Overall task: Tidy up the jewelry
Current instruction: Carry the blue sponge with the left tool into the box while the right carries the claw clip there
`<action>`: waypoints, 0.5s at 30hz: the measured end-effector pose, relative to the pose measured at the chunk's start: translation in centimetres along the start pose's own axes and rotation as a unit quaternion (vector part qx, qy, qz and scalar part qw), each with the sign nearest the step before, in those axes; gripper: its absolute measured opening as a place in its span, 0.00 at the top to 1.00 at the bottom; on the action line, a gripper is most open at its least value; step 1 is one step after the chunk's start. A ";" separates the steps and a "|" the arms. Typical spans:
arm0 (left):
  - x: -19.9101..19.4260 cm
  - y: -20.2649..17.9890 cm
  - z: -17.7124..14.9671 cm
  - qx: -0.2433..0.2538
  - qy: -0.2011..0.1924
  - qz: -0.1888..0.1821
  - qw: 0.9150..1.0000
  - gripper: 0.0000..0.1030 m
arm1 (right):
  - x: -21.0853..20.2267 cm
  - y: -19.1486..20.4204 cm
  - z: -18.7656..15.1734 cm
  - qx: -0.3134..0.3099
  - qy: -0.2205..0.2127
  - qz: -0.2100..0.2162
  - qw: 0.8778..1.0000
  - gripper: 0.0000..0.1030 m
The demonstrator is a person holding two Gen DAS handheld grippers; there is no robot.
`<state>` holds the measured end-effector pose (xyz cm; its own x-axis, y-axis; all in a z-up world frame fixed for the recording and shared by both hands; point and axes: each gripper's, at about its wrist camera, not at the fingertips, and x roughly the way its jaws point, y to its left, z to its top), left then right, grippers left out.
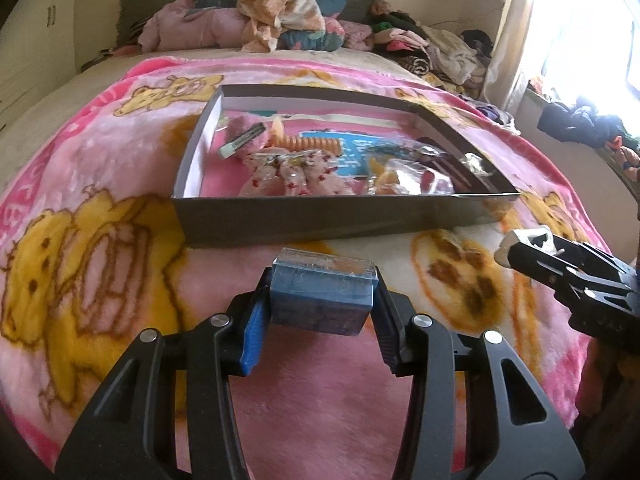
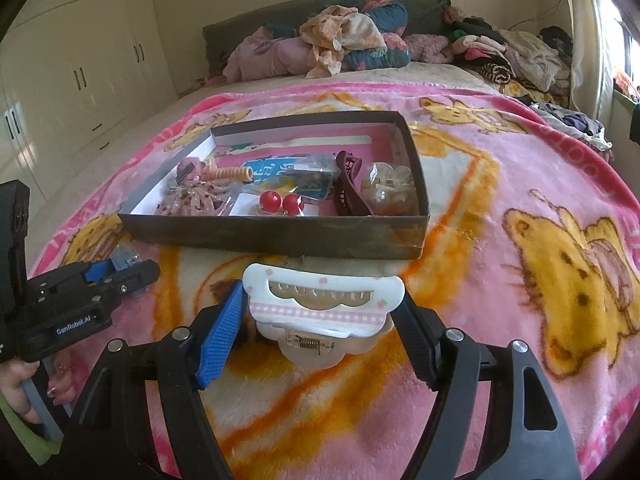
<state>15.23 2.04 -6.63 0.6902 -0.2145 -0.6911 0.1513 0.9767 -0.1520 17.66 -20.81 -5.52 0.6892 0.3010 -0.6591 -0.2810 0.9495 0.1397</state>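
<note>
Jewelry tray [image 1: 312,220] sits at twelve o'clock on the bed's pink blanket [image 1: 100,168] in the left wrist view, where the left claw [image 1: 322,300] clamps a small blue box [image 1: 322,296]. Right wrist view: the right claw [image 2: 320,312] grips a white hair clip [image 2: 320,300], tray ahead at twelve o'clock.

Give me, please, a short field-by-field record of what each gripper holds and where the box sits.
left gripper: shut on small blue box
right gripper: shut on white hair claw clip
open cardboard box: on pink blanket, beyond both grippers
box contents: red ball earrings, dark red claw clip, orange spiral tie
</note>
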 end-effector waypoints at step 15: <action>-1.7 -1.0 2.6 0.008 -0.036 -0.017 0.999 0.64 | -2.0 -0.1 2.1 0.001 -0.031 0.010 0.999 0.32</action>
<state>15.75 1.39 -3.50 0.7330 -0.2472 -0.6337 0.1858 0.9690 -0.1630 17.72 -21.35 -2.67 0.7238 0.3253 -0.6085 -0.2938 0.9433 0.1548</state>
